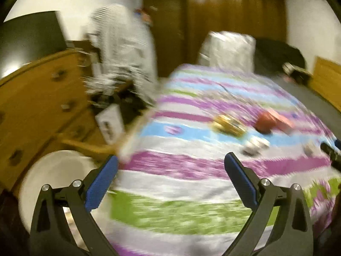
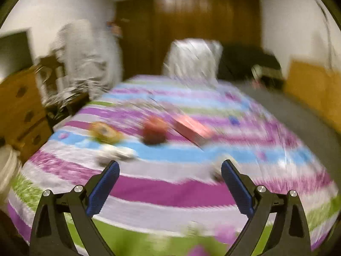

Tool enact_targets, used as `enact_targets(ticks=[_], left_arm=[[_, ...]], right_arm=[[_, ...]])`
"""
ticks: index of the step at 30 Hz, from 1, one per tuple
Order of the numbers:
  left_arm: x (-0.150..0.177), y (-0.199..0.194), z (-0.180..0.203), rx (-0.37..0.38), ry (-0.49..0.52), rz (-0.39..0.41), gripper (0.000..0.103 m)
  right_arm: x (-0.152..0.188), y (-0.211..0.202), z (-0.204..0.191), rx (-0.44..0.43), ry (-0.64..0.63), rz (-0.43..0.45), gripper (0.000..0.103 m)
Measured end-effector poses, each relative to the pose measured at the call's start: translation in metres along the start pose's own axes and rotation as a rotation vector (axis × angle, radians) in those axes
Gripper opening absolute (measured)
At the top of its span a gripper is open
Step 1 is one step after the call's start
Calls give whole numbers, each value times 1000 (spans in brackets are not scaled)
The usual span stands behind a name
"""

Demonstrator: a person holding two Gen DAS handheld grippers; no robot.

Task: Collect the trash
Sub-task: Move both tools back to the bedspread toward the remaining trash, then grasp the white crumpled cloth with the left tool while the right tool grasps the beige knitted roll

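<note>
Both hand-held grippers, left and right, have jaws wide apart and empty. Ahead of them on the bed lies the trash: a gold wrapper, probably light and crinkly, best pinched at an edge, and a red lump, too blurred to judge.

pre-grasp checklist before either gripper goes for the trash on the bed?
1. Left gripper open, nothing between the jaws: ok.
2. Right gripper open, nothing between the jaws: ok.
3. Trash in view on the striped bedspread: yellow wrapper, red round item, pink box, white crumpled piece: ok.
4. White bin in view beside the bed, at the left gripper's side: ok.
5. Image sharp enough to aim a grasp: not ok, both views are motion-blurred.
6. What the items are exactly: cannot tell.
</note>
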State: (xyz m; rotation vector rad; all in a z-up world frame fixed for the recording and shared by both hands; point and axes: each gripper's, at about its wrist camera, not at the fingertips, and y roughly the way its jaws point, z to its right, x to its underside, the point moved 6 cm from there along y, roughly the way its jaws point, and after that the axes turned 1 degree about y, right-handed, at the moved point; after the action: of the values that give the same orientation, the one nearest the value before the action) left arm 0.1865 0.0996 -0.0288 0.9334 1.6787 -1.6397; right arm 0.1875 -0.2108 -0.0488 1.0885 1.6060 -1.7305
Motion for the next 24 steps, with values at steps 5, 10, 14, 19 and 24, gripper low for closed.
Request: enact_targets(ticks=[5,10,14,19,24], left_arm=[[2,63,79,130,120,-87,96],[-4,112,136,192,194,-127,96],[-4,148,162,249,206,-201,83],[19,179,175,265,238,-310,34],[18,136,163,260,183,-254,34]], right_arm=[[20,47,109,19,214,-123,96],[18,100,116,-67,200,-217,95],[18,140,104,-51,225,-324,59],[24,159,104,-89,296,-339,47],[17,124,102,-165,315,-242,46]])
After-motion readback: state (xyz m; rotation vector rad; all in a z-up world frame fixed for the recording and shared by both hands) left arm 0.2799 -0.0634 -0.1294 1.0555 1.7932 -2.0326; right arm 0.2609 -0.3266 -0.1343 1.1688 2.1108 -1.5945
